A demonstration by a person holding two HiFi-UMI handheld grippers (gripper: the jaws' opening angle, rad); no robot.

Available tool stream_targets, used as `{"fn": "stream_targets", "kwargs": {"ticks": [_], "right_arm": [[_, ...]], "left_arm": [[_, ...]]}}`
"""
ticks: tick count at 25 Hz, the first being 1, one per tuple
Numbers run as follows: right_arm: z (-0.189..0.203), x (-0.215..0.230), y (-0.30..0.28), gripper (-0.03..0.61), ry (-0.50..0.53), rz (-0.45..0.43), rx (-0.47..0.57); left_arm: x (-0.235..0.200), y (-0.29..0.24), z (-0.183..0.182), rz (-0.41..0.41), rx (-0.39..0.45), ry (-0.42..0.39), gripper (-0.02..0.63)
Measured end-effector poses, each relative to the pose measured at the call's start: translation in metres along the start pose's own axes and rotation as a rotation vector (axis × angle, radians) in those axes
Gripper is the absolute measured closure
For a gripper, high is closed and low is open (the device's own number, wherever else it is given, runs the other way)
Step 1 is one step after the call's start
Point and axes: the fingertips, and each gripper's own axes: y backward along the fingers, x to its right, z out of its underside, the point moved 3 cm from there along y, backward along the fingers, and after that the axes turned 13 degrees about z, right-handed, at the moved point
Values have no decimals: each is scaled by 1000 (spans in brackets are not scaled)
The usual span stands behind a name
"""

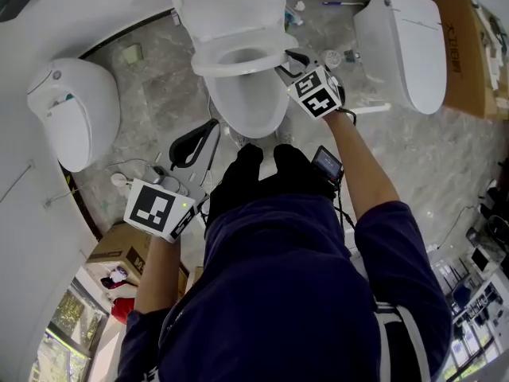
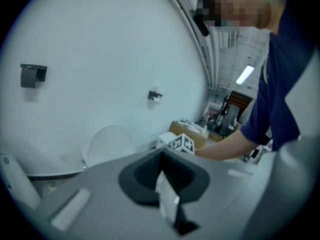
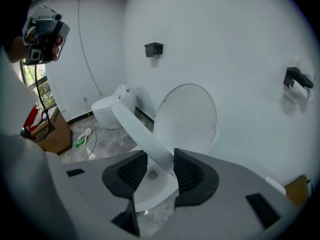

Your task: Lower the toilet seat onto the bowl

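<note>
White-walled showroom, grey marble floor point(image 1: 151, 102), three toilets. The box point(image 1: 468, 50) at right has dark print, too small to read. Second box point(image 1: 119, 249) at lower left, contents unclear. The only other markings are black-and-white squares on the cubes point(image 1: 318, 94). Middle toilet: lid point(image 1: 231, 6) is up, seat point(image 1: 238, 58) is half down, tilted over the bowl point(image 1: 254, 110). Right gripper point(image 3: 159, 170) has its jaws apart around the seat's rim, with the right pad touching it and a gap at the left pad. Left gripper point(image 2: 165, 186) is low by the person's legs, jaws closed on nothing.
</note>
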Motion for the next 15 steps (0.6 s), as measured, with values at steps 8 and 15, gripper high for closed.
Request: {"fn": "stream_targets", "kwargs": {"ticks": [8,15], "right_arm": [[15,-9,5,422,35,-25,49],[26,-20,7,419,113,-73,68]], "left_arm": [[18,-25,9,-68,-4,39,611],[47,-46,18,-135,12,71,611]]}}
